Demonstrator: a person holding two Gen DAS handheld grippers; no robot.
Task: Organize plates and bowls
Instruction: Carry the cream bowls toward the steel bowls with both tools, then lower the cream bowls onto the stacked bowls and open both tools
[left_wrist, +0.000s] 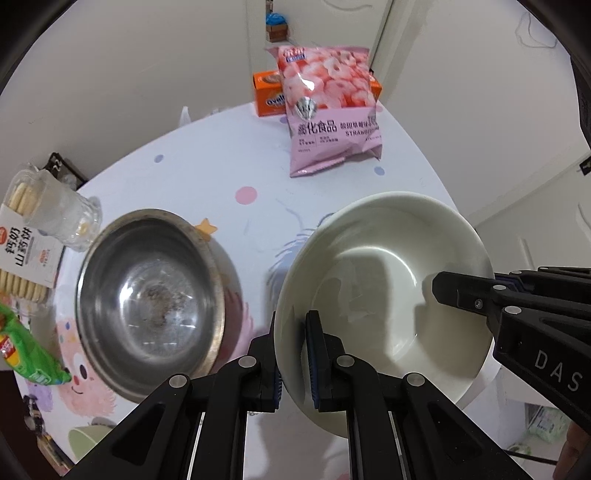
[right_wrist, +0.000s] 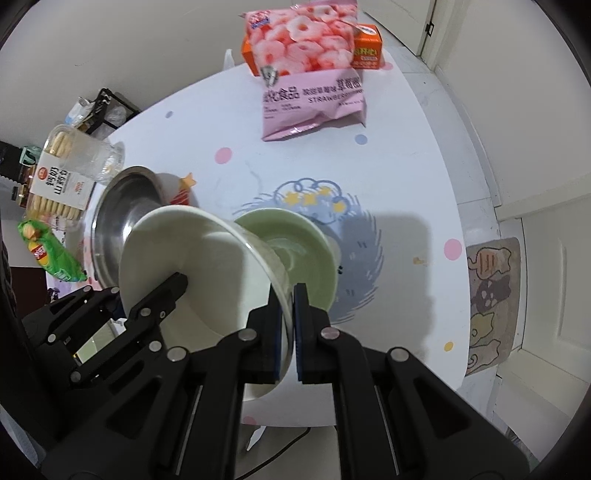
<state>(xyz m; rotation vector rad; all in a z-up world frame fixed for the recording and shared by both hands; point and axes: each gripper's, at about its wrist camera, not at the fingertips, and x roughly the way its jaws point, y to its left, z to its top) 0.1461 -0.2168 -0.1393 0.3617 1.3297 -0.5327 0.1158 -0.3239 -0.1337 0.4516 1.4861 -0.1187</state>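
A white ceramic bowl (left_wrist: 384, 295) is held above the table by both grippers. My left gripper (left_wrist: 293, 354) is shut on its left rim. My right gripper (right_wrist: 286, 325) is shut on its right rim; its fingers (left_wrist: 461, 291) show over the bowl's right side in the left wrist view. The white bowl (right_wrist: 199, 273) also shows in the right wrist view, with a pale green bowl (right_wrist: 299, 251) right behind it on the table. A steel bowl (left_wrist: 147, 295) stands on the table to the left and also shows in the right wrist view (right_wrist: 122, 199).
A pink snack bag (left_wrist: 332, 110) leans on an orange box (left_wrist: 267, 94) at the table's far side. A biscuit pack (left_wrist: 26, 236) and a green snack bag (left_wrist: 26, 350) lie at the left edge. The round table (right_wrist: 424, 177) ends close on the right.
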